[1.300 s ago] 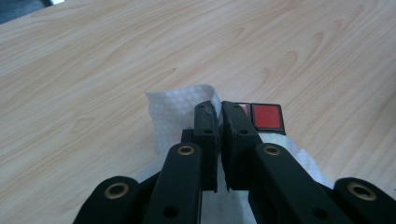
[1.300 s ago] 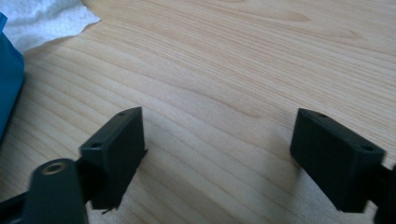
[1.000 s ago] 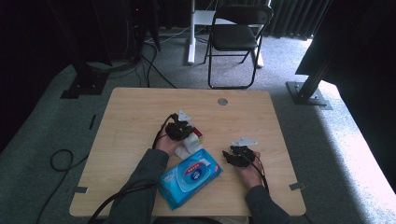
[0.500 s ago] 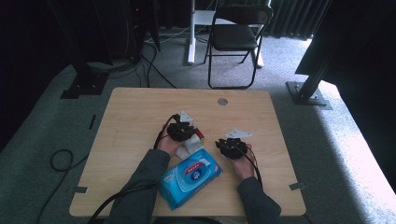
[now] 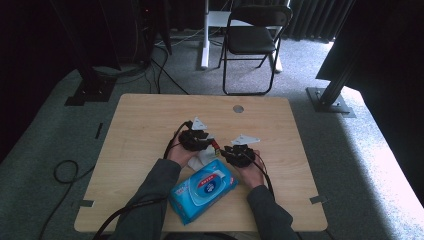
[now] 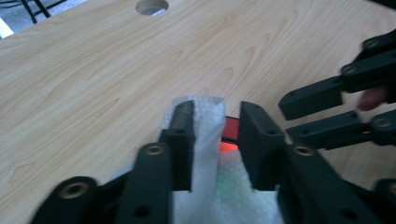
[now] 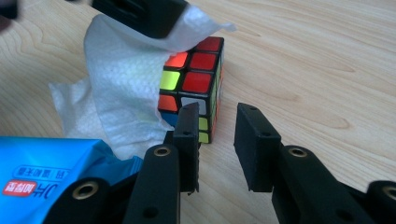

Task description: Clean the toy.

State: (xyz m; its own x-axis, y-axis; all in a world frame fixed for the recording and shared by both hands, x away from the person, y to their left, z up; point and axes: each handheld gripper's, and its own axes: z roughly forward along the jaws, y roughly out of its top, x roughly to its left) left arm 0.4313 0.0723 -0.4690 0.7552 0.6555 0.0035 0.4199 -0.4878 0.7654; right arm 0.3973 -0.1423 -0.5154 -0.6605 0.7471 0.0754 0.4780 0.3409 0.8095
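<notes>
— Wiping the cube, are we? Where is it?
— On the table, half under the wipe. Our left tongs just opened around the wipe. Our right tongs are narrow and empty. Next, we grip the cube.

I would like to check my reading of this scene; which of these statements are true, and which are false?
1. The white wipe covers part of the colour cube. True.
2. The blue wipes pack lies at the table's far edge. False: it lies near the table's front edge, between the person's forearms.
3. The wipe passes between the fingers of the left gripper. True; these have just been opening, and a gap shows beside the wipe.
4. The right gripper holds the cube. False: the cube stands on the table ahead of it, and nothing is between its fingers.
5. A folding chair stands beyond the table. True.
</notes>
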